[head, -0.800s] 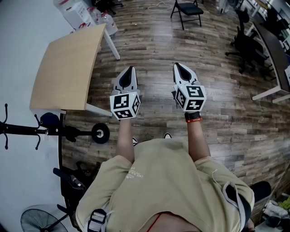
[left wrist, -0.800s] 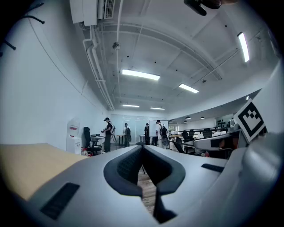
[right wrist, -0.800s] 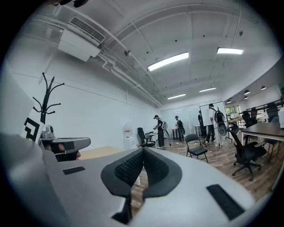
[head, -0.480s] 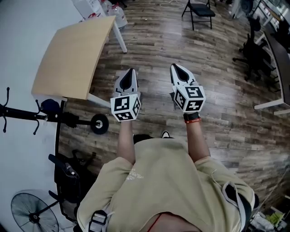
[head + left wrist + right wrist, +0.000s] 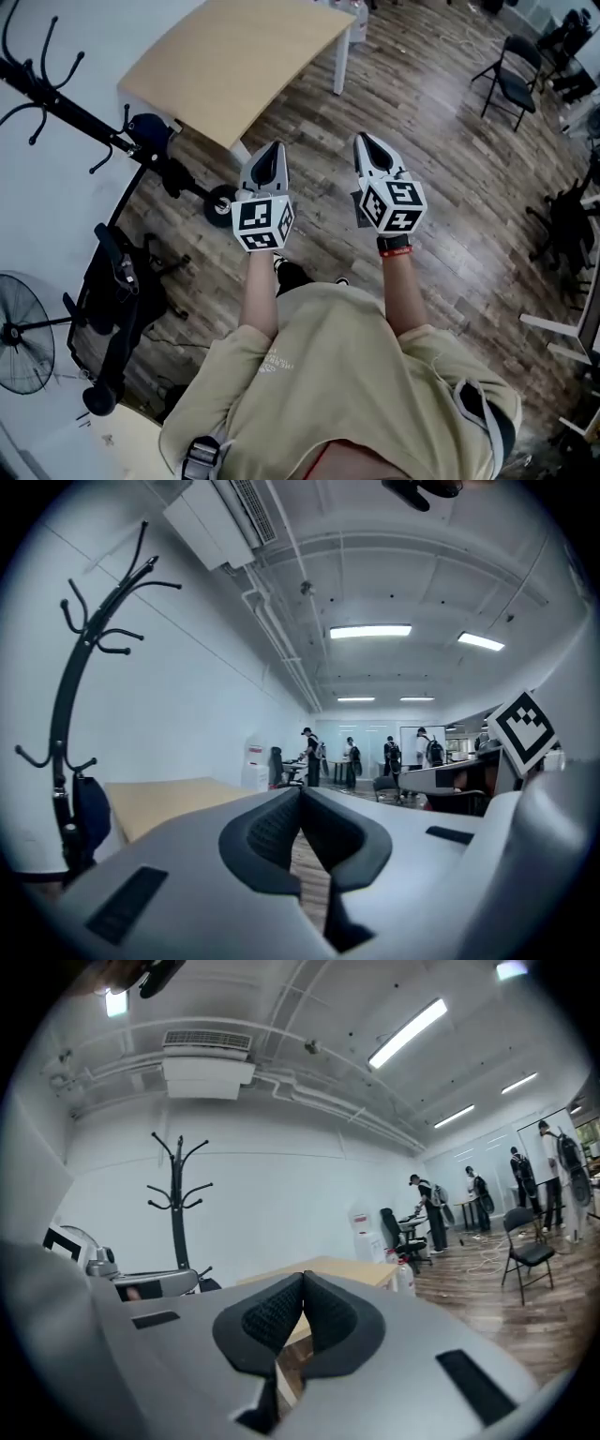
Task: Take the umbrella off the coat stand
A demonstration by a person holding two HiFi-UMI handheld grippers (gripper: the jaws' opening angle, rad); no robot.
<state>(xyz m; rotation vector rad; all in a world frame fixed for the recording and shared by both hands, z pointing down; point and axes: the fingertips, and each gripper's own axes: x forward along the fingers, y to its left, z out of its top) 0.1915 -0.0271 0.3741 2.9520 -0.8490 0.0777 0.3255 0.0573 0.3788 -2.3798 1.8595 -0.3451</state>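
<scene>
The black coat stand (image 5: 89,122) leans across the upper left of the head view, its round base (image 5: 221,203) just left of my left gripper. A dark blue folded umbrella (image 5: 150,131) hangs on the pole beside the table edge. In the left gripper view the stand (image 5: 64,714) rises at the far left with the umbrella (image 5: 91,810) low on it. The right gripper view has the stand (image 5: 176,1208) left of centre, some way off. My left gripper (image 5: 273,147) and right gripper (image 5: 364,140) are held side by side, level, both shut and empty, apart from the stand.
A light wooden table (image 5: 234,66) stands beyond the stand. A floor fan (image 5: 19,333) and a black office chair (image 5: 112,291) are at the left, a folding chair (image 5: 511,75) at the right. Several people (image 5: 349,758) stand far down the room.
The head view has swung left, so the coat stand and table now sit higher and closer to the grippers. Both grippers stay shut and side by side.
</scene>
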